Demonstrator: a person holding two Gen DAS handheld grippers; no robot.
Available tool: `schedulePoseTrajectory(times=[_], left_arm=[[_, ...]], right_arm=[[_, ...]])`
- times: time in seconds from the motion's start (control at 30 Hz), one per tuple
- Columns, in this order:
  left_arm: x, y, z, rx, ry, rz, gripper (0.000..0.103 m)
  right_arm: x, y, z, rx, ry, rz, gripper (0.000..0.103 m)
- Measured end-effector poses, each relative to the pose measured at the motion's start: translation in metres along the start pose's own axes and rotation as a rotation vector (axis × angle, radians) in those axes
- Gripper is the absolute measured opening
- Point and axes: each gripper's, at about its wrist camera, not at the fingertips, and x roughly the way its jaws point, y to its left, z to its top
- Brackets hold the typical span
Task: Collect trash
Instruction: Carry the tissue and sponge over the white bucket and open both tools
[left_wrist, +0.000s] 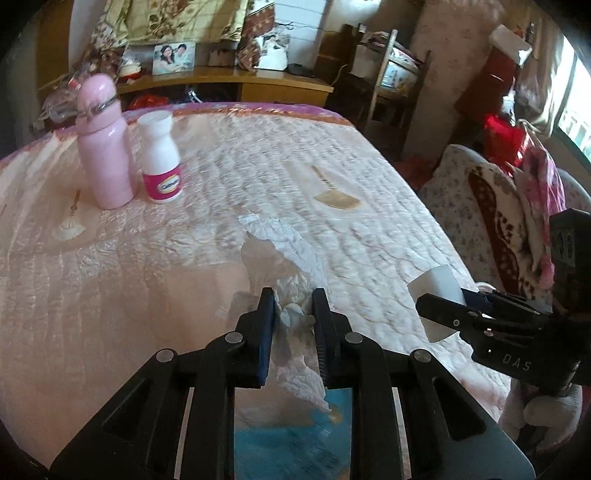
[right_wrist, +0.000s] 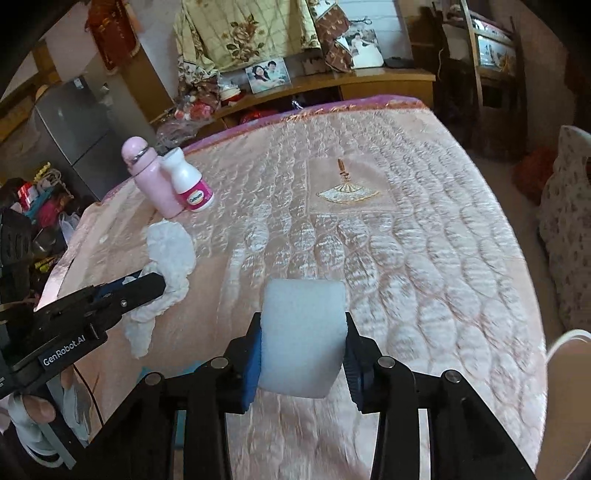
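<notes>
My left gripper is shut on a crumpled white tissue and holds it above the pink quilted bed. The tissue hangs below the fingers. It also shows in the right wrist view, with the left gripper at the left. My right gripper is shut on a white foam block above the bed. In the left wrist view the right gripper sits at the right with the foam block in it.
A pink bottle and a white bottle with a pink label stand at the bed's far left. A wooden shelf with a photo lies beyond. A patterned chair stands to the right. Clutter lies on the floor at the left.
</notes>
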Motion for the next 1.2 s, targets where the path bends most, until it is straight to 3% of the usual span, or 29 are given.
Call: schedulePoseTrajectory(times=[0.5,1.2], left_arm=[[-0.015,-0.099,-0.024,0.147,-0.028,-0.003,0.018],[-0.002,-0.229,-0.045,0.322,-0.006,-0.101,0.018]], right_arm=[[-0.07,-0.032,-0.043,-0.007,-0.053,-0.075,0.038],[-0.146,-0.13,-0.08,0.127,-0.112,-0.202,0.038]])
